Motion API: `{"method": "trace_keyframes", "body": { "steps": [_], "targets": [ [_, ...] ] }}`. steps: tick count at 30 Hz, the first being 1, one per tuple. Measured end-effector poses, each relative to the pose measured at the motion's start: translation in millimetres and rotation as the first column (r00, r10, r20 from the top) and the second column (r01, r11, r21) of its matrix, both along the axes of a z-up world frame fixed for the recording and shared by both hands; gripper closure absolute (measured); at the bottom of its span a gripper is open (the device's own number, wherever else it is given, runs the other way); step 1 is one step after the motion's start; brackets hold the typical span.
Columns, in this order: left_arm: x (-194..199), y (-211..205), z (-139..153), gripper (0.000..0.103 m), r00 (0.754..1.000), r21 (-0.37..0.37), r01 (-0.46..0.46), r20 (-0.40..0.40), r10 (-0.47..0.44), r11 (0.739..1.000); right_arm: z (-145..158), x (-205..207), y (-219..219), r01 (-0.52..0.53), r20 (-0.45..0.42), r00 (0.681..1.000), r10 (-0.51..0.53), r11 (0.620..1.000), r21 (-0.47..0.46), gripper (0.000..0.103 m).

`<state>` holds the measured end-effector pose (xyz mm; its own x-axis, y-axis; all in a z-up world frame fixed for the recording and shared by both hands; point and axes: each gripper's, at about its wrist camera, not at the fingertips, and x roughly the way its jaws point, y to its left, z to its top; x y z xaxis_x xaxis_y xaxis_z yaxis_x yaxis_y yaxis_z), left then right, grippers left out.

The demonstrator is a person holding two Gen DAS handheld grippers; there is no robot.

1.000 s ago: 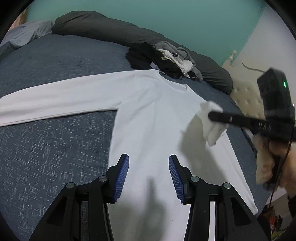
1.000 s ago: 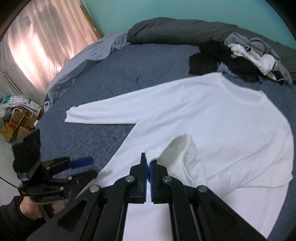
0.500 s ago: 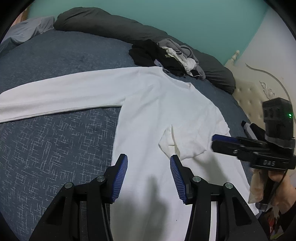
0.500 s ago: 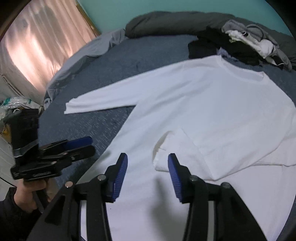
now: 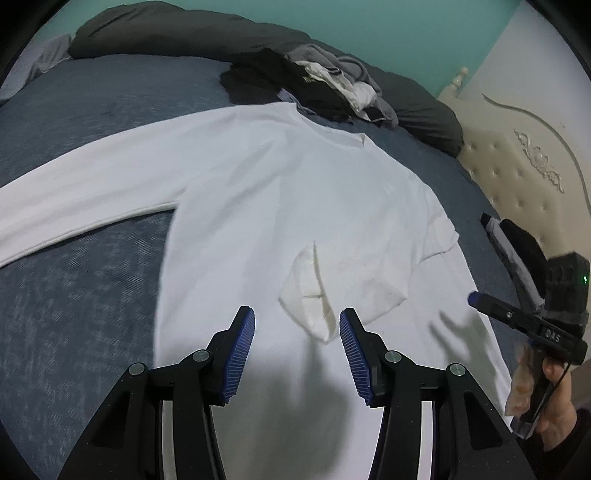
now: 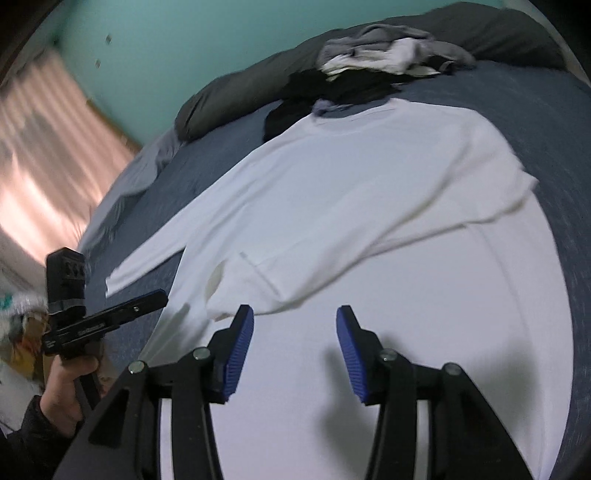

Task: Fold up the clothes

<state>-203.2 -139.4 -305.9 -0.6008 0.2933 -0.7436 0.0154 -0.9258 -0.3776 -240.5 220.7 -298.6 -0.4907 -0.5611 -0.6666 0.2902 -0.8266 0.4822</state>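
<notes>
A white long-sleeved shirt lies flat on the blue bed, also in the right wrist view. Its right sleeve is folded across the chest, with the cuff lying mid-body; the cuff shows in the right wrist view. The left sleeve stretches out straight to the left. My left gripper is open and empty, hovering over the shirt's lower body just short of the cuff. My right gripper is open and empty over the lower body; it also shows at the right edge of the left wrist view.
A pile of dark, grey and white clothes lies beyond the collar, in front of a dark grey rolled duvet. A cream tufted headboard stands at the right. A pink curtain hangs at the left.
My right gripper laid the right sleeve's cuff on the shirt's body, opened and drew back to the right. My left gripper stayed open and edged forward.
</notes>
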Motion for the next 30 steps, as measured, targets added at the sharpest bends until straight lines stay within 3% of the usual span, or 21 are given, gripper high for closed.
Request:
{"method": "trace_keyframes", "body": {
  "steps": [5, 10, 13, 15, 17, 25, 30],
  "targets": [
    [-22, 10, -7, 0.052, 1.000, -0.031, 0.008, 0.022, -0.007, 0.999, -14, 5, 37, 0.098, 0.002, 0.995, -0.098, 0.991, -0.090, 0.052],
    [-37, 18, -16, 0.055, 0.999, -0.065, 0.006, 0.046, -0.003, 0.998, -30, 1, 63, 0.168, 0.070, 0.985, -0.158, 0.972, -0.162, 0.051],
    [-41, 24, -22, 0.073, 0.998, -0.085, 0.021, 0.061, -0.016, 0.996, -32, 1, 69, 0.181, 0.076, 0.983, -0.169, 0.966, -0.183, 0.051],
    [-42, 29, -26, 0.091, 0.997, -0.103, 0.039, 0.075, -0.031, 0.994, -33, 1, 71, 0.180, 0.075, 0.983, -0.168, 0.965, -0.189, 0.051],
    [-41, 33, -29, 0.100, 0.995, -0.119, 0.058, 0.085, -0.048, 0.991, -34, 3, 72, 0.182, 0.077, 0.982, -0.170, 0.963, -0.200, 0.051],
    [-21, 25, -11, 0.102, 0.999, -0.158, 0.045, 0.025, -0.042, 0.986, -33, 5, 72, 0.183, 0.077, 0.982, -0.170, 0.959, -0.216, 0.051],
    [-1, 10, -1, 0.102, 1.000, -0.138, 0.030, 0.011, -0.029, 0.990, -32, 6, 70, 0.184, 0.073, 0.982, -0.172, 0.958, -0.220, 0.050]
  ]
}}
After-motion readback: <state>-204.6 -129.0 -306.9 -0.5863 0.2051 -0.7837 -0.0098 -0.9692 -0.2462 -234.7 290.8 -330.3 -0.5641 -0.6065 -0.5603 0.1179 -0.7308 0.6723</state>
